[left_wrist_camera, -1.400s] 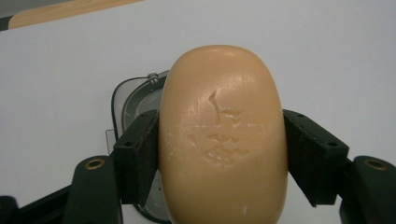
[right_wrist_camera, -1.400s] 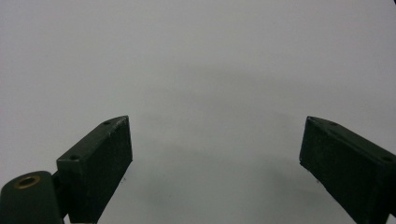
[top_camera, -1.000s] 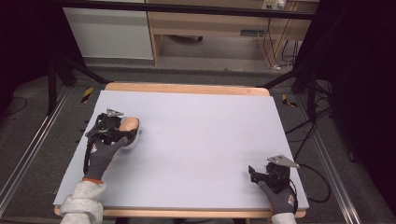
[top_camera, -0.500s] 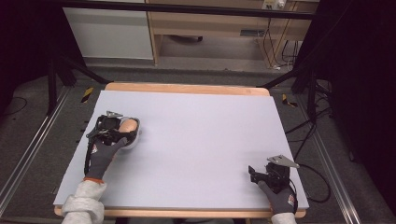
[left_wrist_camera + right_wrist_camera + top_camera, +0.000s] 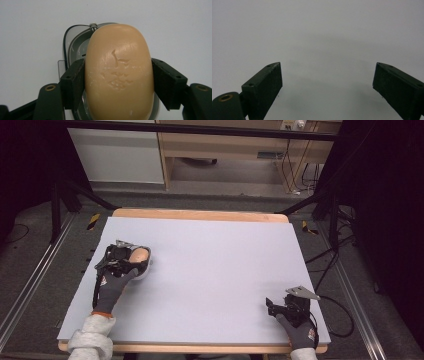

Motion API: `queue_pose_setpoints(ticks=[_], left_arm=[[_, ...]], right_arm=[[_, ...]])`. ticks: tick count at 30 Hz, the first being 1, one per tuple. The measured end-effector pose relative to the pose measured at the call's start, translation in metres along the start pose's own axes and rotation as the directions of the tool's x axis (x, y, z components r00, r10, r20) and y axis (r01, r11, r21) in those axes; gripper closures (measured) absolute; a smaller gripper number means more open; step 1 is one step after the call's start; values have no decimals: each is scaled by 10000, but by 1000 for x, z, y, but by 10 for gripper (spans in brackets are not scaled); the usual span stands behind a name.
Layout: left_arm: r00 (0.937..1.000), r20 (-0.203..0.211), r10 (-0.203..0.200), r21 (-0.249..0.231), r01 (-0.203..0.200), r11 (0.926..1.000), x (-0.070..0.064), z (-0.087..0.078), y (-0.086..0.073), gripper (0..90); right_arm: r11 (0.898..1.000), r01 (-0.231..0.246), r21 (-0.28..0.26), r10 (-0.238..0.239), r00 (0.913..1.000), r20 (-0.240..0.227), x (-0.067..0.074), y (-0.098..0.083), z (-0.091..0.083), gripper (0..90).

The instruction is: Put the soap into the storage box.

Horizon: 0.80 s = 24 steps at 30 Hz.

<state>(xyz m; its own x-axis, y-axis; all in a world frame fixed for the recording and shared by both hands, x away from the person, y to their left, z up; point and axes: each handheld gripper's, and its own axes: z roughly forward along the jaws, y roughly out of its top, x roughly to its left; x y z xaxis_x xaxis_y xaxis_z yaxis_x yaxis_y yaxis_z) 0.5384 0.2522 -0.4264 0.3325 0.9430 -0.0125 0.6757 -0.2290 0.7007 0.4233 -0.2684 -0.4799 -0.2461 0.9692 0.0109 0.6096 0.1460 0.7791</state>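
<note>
Pale grey table point(image 5: 215, 270) carries a soap dish point(image 5: 72, 45) near its left edge, and the left gripper point(image 5: 119, 82) clamps the tan soap bar point(image 5: 119, 75) by its sides just over it, while the right gripper point(image 5: 327, 82) rests wide open, empty, at the near right.

One soap bar point(image 5: 119, 72), one soap dish point(image 5: 75, 50), two claws, one table point(image 5: 210, 270)
</note>
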Motion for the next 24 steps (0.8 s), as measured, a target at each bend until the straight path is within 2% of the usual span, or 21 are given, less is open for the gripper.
queue_pose_setpoints(ticks=[2, 4, 10, 17, 24], left_arm=[[10000, -32, 8, -44, -8, 10000, -1, -1, 0, 318], [9997, -244, 57, -88, -59, 9999, -1, -2, 0, 291], [9999, -147, 47, -118, -49, 9999, 1, -4, -2, 298], [9996, 184, 223, -534, -213, 9983, -4, -15, -4, 301], [9973, 628, 373, -1129, -300, 9931, -15, -33, -12, 307]], right_arm=[[10000, -3, 2, 3, 10000, -7, 0, 0, 0, 90], [10000, 9, -4, -9, 10000, 0, 0, 0, 0, 90], [10000, 30, 21, -30, 10000, 1, 0, 0, 0, 90], [10000, 11, 9, -11, 10000, 10, 1, 0, 0, 90], [10000, 12, -21, -12, 10000, 33, 0, 0, 0, 90]])
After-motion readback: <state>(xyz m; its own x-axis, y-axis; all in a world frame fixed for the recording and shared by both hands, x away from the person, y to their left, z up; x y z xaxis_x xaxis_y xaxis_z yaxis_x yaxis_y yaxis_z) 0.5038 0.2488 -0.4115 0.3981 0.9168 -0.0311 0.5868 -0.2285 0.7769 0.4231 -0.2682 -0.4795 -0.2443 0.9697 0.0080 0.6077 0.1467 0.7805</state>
